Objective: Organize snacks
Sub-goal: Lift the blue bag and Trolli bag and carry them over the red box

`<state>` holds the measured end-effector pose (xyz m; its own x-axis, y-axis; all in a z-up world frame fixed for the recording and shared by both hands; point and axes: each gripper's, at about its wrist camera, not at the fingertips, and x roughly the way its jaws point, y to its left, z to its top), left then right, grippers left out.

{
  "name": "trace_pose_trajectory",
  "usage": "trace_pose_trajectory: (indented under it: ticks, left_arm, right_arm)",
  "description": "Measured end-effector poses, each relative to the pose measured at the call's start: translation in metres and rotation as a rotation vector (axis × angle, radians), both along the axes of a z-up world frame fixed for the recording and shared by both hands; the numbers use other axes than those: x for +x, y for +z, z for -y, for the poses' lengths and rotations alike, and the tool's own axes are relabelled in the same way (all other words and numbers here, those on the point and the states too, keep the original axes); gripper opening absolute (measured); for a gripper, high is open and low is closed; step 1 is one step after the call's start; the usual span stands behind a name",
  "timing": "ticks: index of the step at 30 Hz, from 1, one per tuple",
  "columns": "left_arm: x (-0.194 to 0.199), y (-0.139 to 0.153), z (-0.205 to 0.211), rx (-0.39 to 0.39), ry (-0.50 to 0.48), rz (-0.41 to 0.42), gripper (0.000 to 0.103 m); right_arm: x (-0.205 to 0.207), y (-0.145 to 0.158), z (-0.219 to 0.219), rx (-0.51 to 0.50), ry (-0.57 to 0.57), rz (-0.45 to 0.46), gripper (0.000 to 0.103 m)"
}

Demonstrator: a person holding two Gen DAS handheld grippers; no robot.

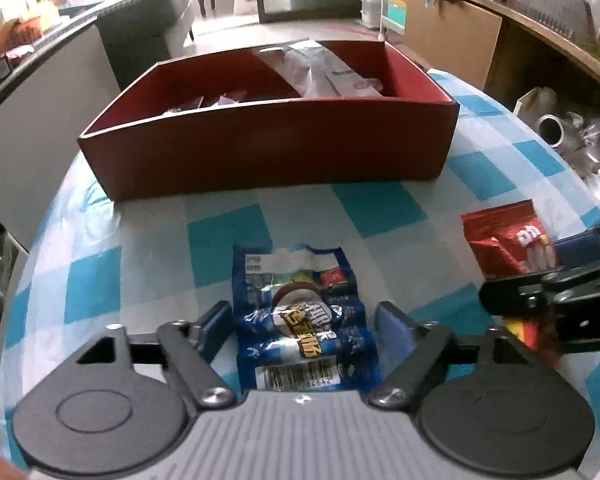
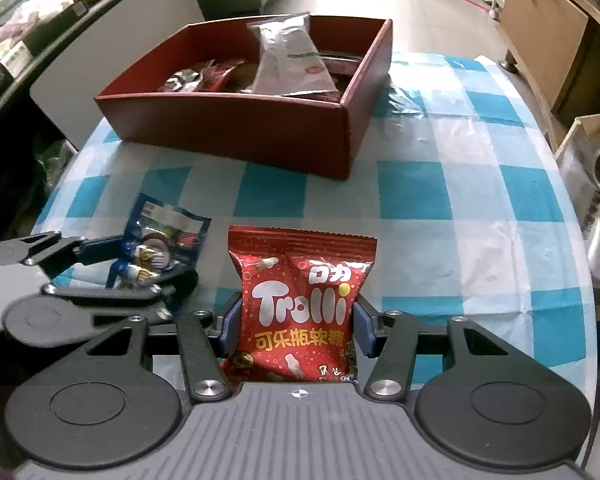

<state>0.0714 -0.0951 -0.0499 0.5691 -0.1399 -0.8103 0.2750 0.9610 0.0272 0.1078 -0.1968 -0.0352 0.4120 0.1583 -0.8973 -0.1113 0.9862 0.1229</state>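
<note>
left claw (image 1: 304, 320) stands wide around the blue snack pack (image 1: 300, 320) on the surface (image 1: 380, 208), pads clear; right claw (image 2: 298, 322) grips the red candy bag (image 2: 300, 304).

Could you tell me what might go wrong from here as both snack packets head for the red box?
The left gripper stands open around the blue packet, so lifting now could leave it behind. The right gripper pinches only the lower part of the red Trolli bag, which may slip. The red box already holds a large white pouch.
</note>
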Motion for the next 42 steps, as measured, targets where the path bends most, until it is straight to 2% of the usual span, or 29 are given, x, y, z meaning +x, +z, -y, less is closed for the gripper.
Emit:
trace_pose_trajectory:
  ticks: [1, 3, 5, 9, 17, 26, 34, 42]
  left_arm:
    - [0.001, 0.000, -0.004, -0.027, 0.015, -0.014, 0.068]
    - [0.001, 0.005, -0.005, -0.020, 0.018, -0.033, 0.063]
    - [-0.002, 0.007, -0.008, -0.006, 0.029, -0.058, 0.062]
    - [-0.004, 0.012, -0.020, -0.037, 0.046, -0.096, 0.062]
    - [-0.002, 0.043, -0.029, -0.117, 0.069, -0.036, 0.062]
    - [0.003, 0.070, -0.028, -0.133, 0.068, 0.051, 0.062]
    - [0.030, 0.086, -0.029, -0.145, 0.096, 0.098, 0.062]
    - [0.067, 0.091, -0.030, -0.135, 0.122, 0.131, 0.062]
  right_arm:
    - [0.000, 0.000, 0.001, 0.003, 0.000, 0.000, 0.063]
    - [-0.001, 0.001, 0.004, 0.006, -0.002, 0.001, 0.063]
    - [-0.001, 0.003, 0.006, 0.010, -0.005, 0.007, 0.063]
    - [0.000, 0.008, 0.010, 0.023, -0.014, 0.028, 0.063]
    - [-0.001, 0.019, 0.003, 0.039, 0.004, 0.080, 0.063]
    - [0.006, 0.052, 0.001, 0.083, 0.002, 0.190, 0.063]
    - [0.035, 0.071, 0.001, 0.119, -0.023, 0.257, 0.063]
    - [0.069, 0.075, -0.012, 0.127, -0.003, 0.278, 0.063]
